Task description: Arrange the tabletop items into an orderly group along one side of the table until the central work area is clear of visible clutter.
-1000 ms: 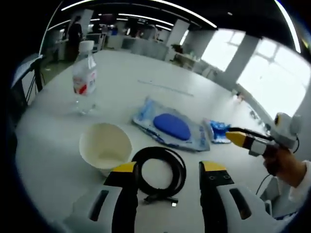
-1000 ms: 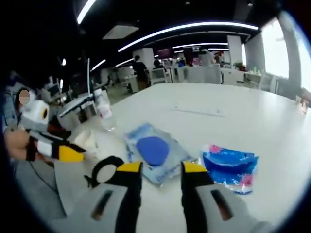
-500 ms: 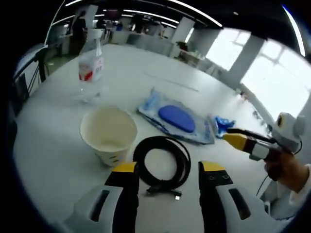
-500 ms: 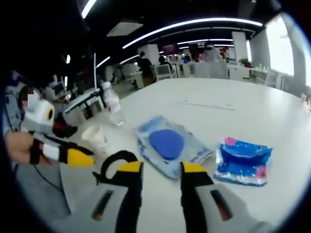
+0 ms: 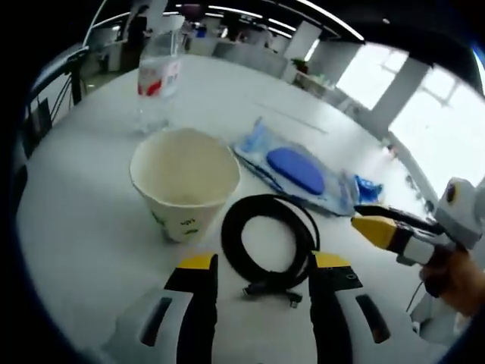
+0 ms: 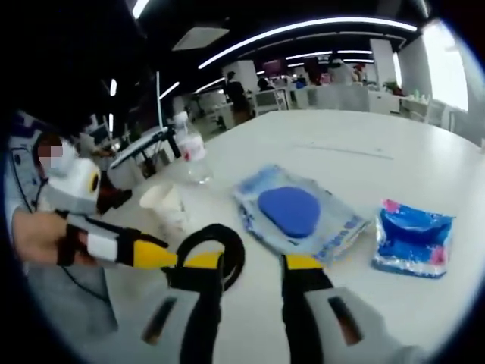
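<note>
In the left gripper view, the left gripper (image 5: 260,267) has its jaws apart over a white table (image 5: 83,220), holding nothing. A black cable (image 5: 267,239) lies coiled on the table just past the jaw tips, and its plug end sits between them. A paper cup (image 5: 185,180) stands upright just left of the cable. Past the cable lies a clear pack (image 5: 292,171) with a blue oval inside. A small blue packet (image 5: 369,187) lies beyond the pack, to the right. Far off on the left stands a water bottle (image 5: 158,83).

In the right gripper view, the right gripper (image 6: 252,263) also has its jaws apart and empty. The cable is near its left jaw.

The room is a big office with long ceiling lights, bright windows and desks far behind the table.
</note>
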